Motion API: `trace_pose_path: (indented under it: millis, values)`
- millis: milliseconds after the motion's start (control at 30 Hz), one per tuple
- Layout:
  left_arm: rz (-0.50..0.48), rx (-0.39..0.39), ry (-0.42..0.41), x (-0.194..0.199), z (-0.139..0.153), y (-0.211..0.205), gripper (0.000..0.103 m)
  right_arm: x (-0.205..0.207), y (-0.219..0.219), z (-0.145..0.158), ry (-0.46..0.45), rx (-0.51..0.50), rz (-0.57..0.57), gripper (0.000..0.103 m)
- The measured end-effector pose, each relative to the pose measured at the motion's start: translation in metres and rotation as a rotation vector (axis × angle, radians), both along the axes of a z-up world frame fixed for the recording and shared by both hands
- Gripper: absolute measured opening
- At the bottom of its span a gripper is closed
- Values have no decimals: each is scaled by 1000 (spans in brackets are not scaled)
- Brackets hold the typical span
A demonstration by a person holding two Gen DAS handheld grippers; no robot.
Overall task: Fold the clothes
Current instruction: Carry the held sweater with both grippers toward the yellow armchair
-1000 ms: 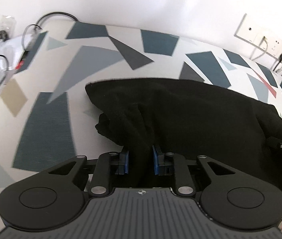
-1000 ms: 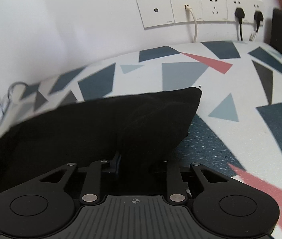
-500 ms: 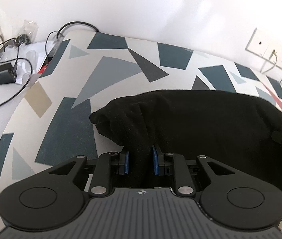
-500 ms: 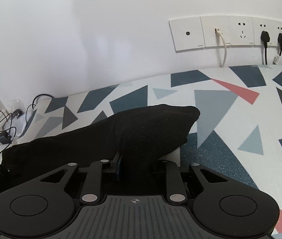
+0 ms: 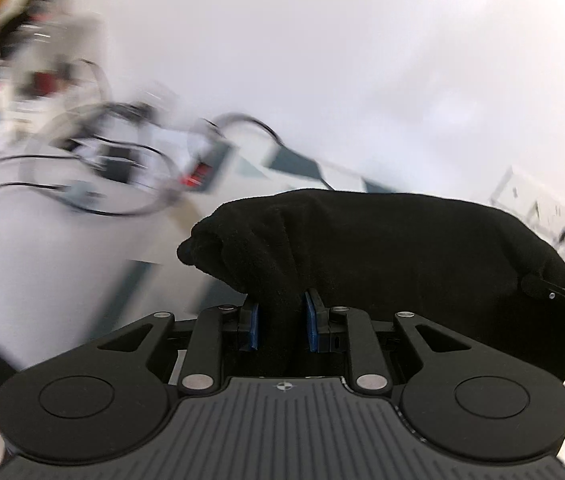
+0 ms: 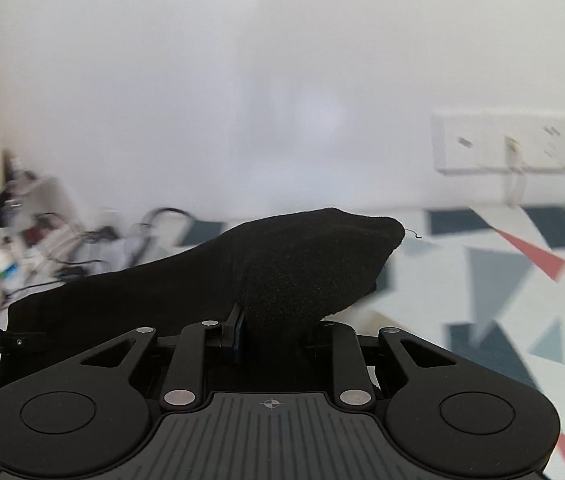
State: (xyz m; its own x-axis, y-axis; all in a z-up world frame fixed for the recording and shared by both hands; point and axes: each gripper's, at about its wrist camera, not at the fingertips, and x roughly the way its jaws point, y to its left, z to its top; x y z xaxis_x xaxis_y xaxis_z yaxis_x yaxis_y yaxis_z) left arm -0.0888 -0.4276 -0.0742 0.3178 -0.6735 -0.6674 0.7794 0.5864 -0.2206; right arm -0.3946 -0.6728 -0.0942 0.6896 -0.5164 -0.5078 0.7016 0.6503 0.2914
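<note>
A black garment hangs stretched between both grippers, lifted off the patterned table. My left gripper is shut on its left end, with the cloth bunched between the blue pads. In the right wrist view the same black garment rises over my right gripper, which is shut on the right end; the cloth hides its right finger. The other gripper's tip shows at the right edge of the left wrist view.
The table with its blue, grey and red triangle pattern lies below and to the right. Cables and small clutter sit at the table's left end. Wall sockets with plugs are on the white wall at the right.
Both grippers have risen and tilted up with the garment, which has left the table. The views now show mostly wall, blurred by motion. Both grips are unchanged.
</note>
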Motion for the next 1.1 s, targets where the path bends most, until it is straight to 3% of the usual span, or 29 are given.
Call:
trace_pose_path:
  millis: [267, 567, 733, 867, 1100]
  values:
    - [294, -95, -64, 30, 31, 187, 22, 110, 118, 49, -16, -124, 292, 20]
    - [703, -97, -97, 30, 49, 394, 22, 246, 292, 66, -24, -131, 704, 20]
    - [923, -72, -72, 20, 45, 462, 22, 302, 387, 70, -11, -151, 961, 20]
    - [1096, -33, -37, 13, 41, 507, 22, 343, 441, 65, 0, -113, 1129, 20]
    - [1288, 40, -56, 13, 51, 569, 22, 402, 503, 45, -40, 6, 1300, 20]
